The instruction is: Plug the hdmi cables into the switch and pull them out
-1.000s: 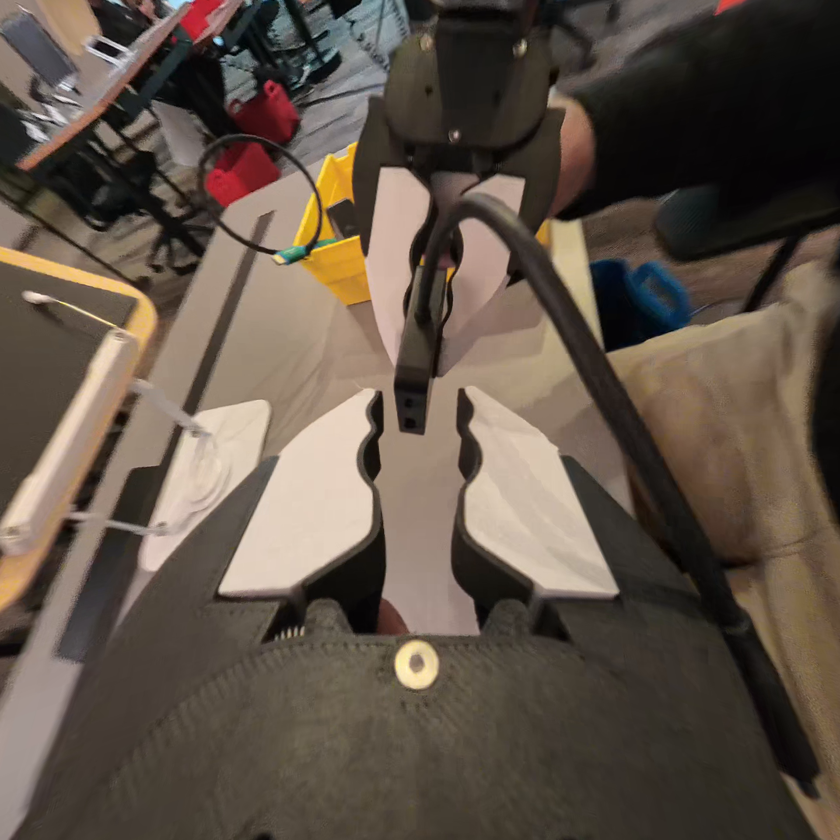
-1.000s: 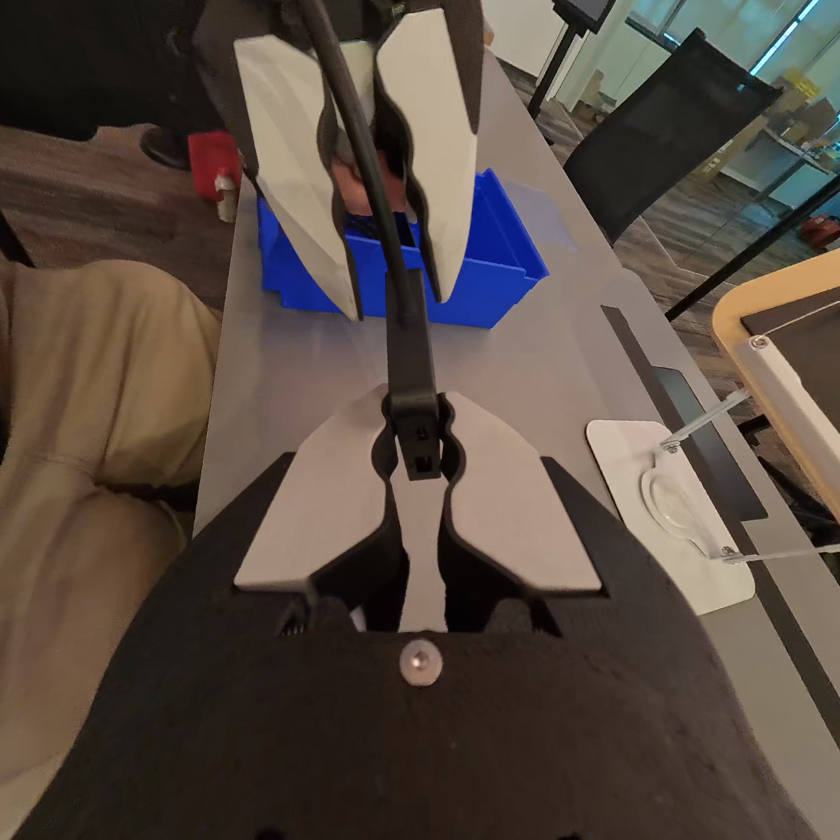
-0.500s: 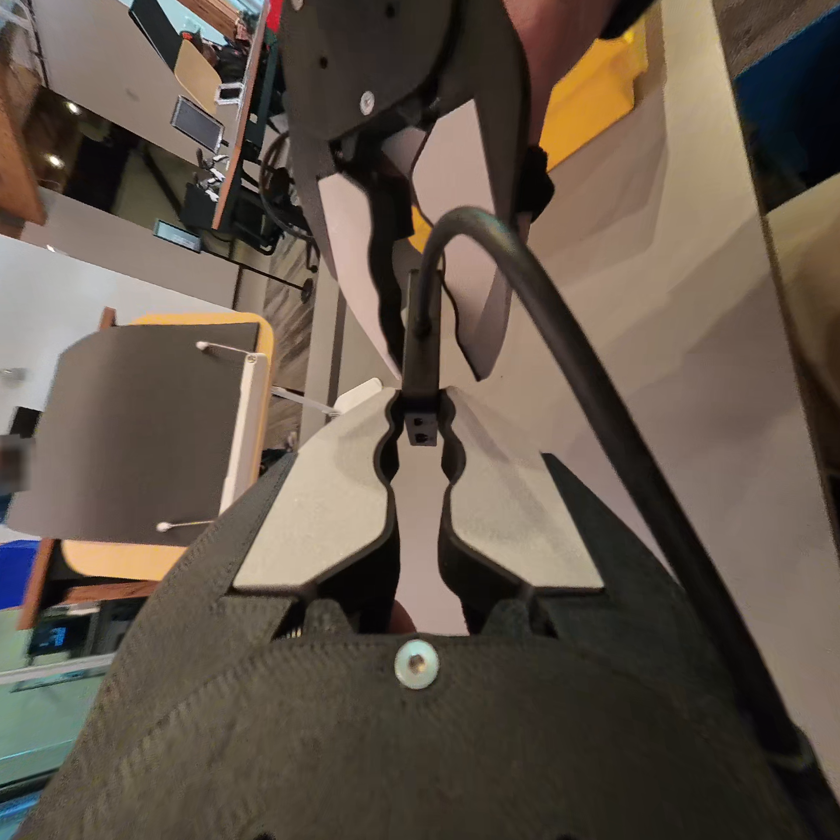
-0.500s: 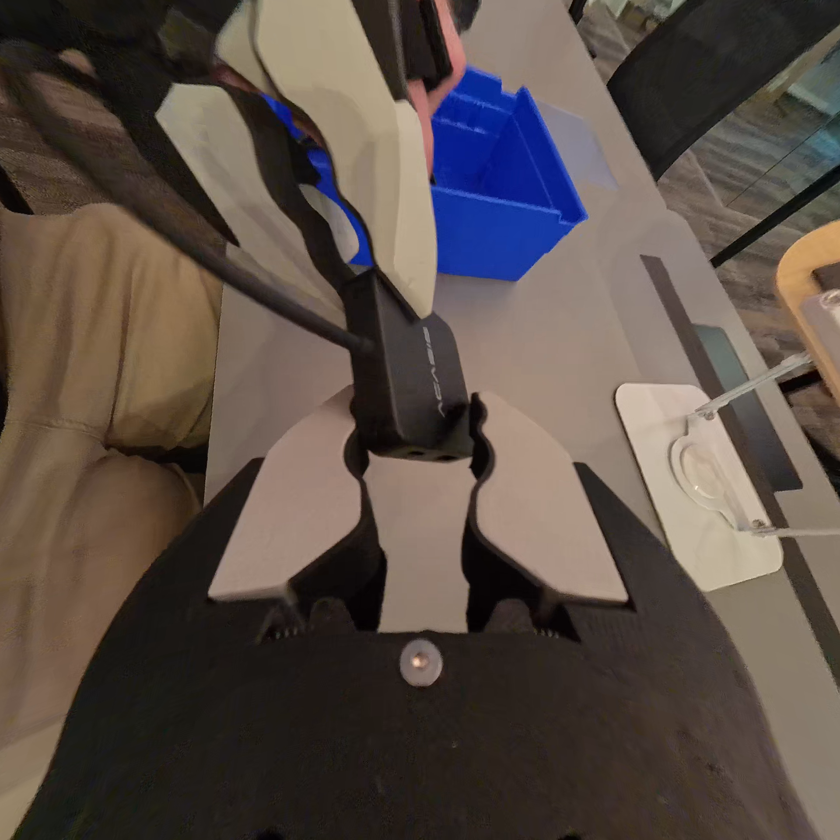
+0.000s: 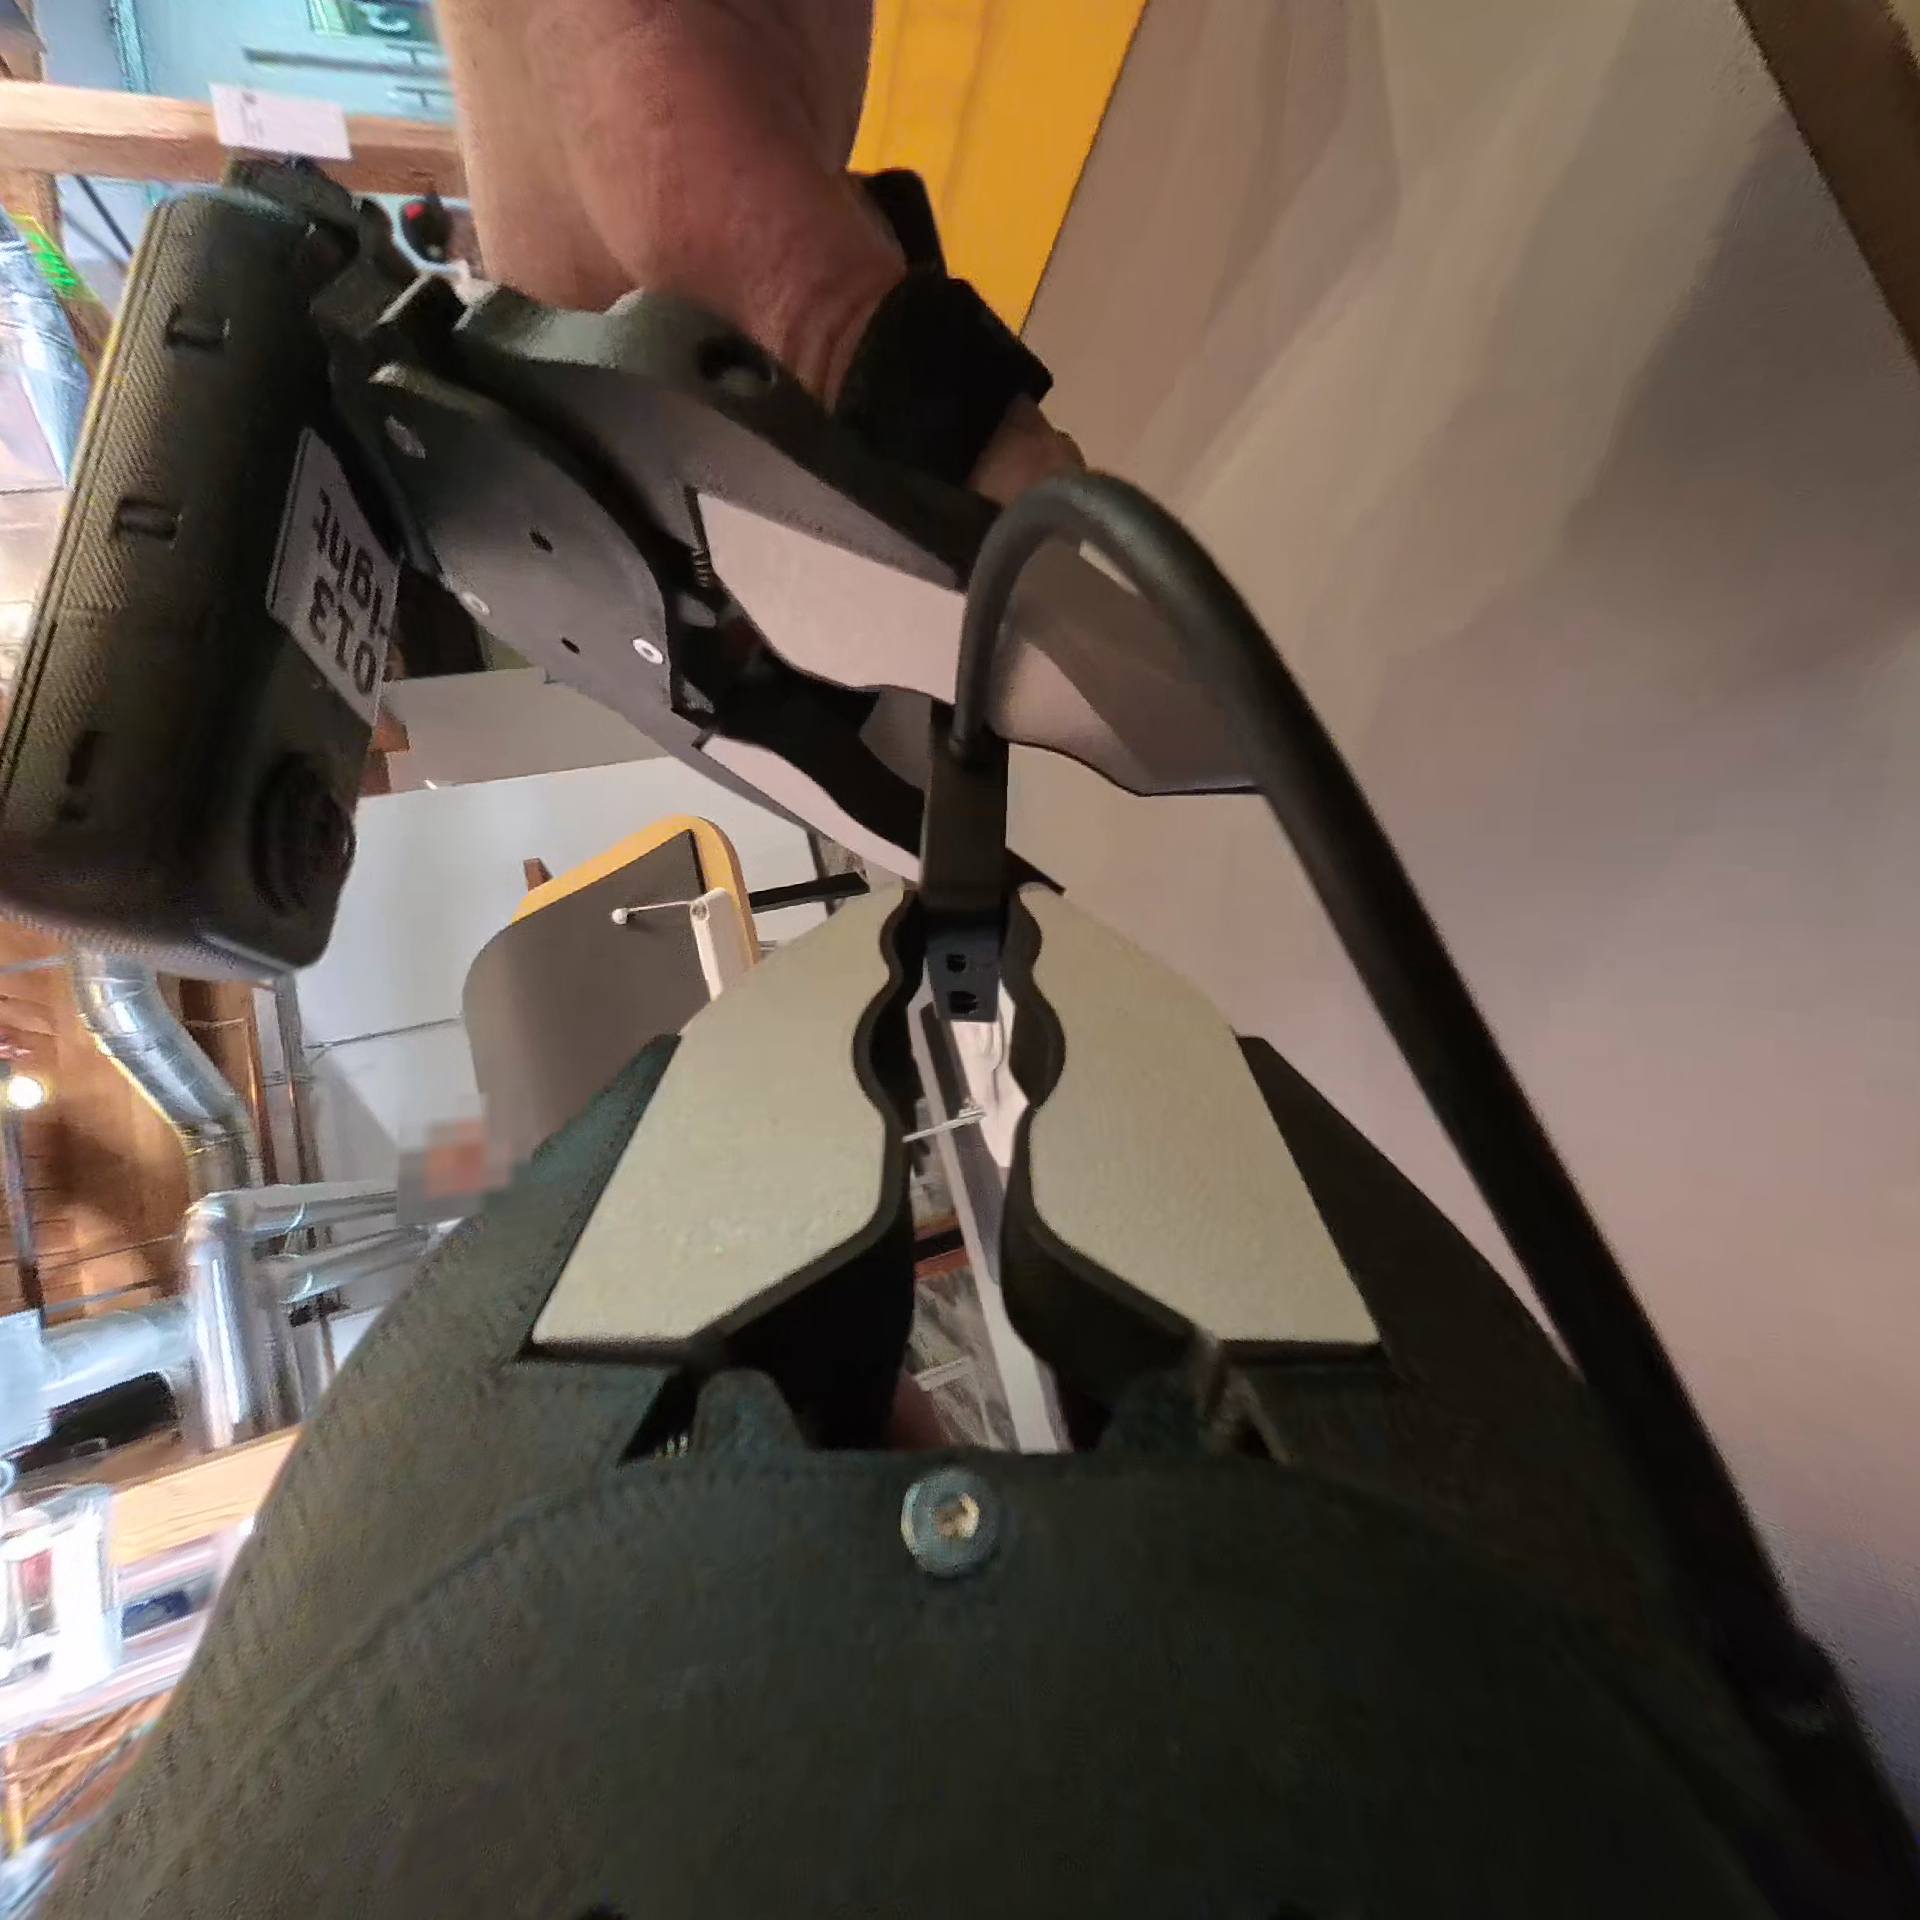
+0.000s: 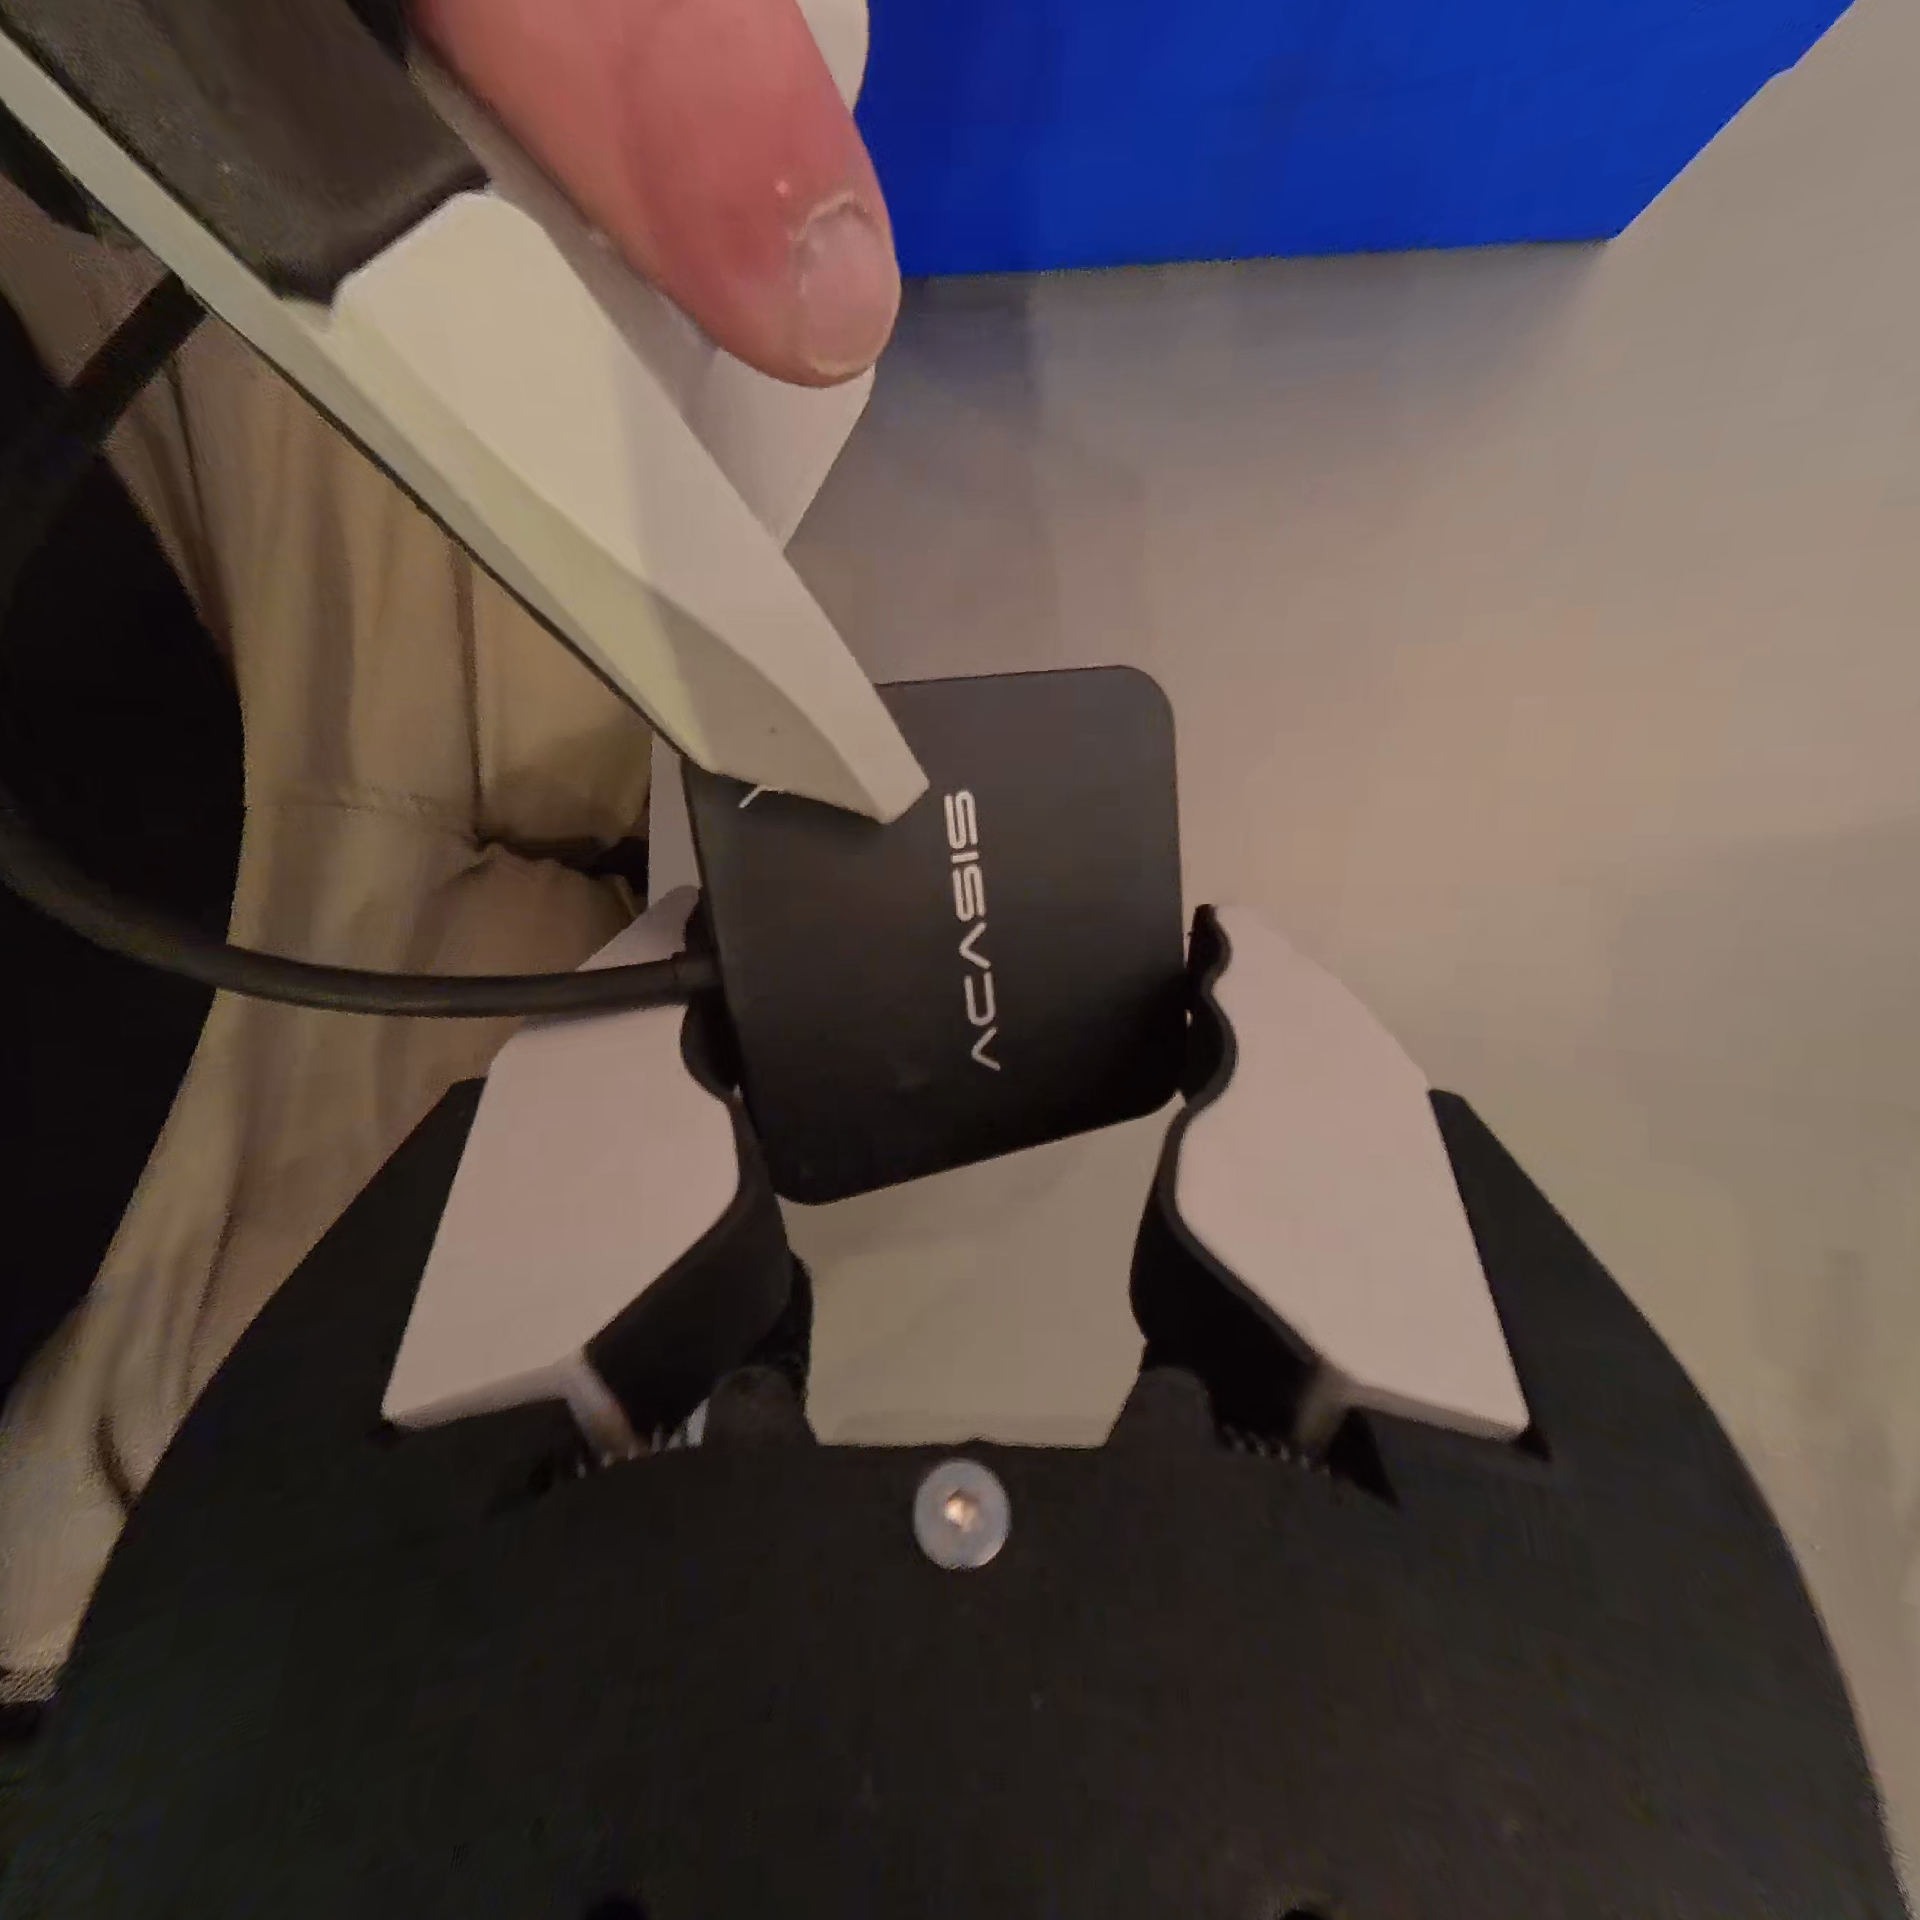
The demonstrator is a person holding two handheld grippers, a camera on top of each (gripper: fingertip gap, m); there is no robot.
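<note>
The black HDMI switch (image 6: 935,935) is a small flat box with a black cable (image 6: 416,982) leaving its left side. My right gripper (image 6: 945,987) holds it across its width, jaws wide, flat face towards the camera. A fingertip (image 6: 831,758) of the left gripper presses on its upper edge. In the left wrist view my left gripper (image 5: 961,914) is shut on the thin edge of the switch (image 5: 961,966), and the cable (image 5: 1351,831) arcs off to the right. The right gripper's body (image 5: 582,540) shows above, turned on its side. No other HDMI cable is in view.
The grey table (image 6: 1455,623) lies below, with a blue bin (image 6: 1247,125) at its far end and a yellow bin (image 5: 987,135) at the other. A person's finger (image 6: 727,187) and hand (image 5: 675,156) are close by. Beige cloth (image 6: 343,831) is at the left. The left gripper's tips are roughly 5 cm from the right gripper's.
The left gripper closed in and shut on the switch's thin edge. The right gripper rolled about the switch and opened wider, now spanning its width. Both views have tilted and moved closer.
</note>
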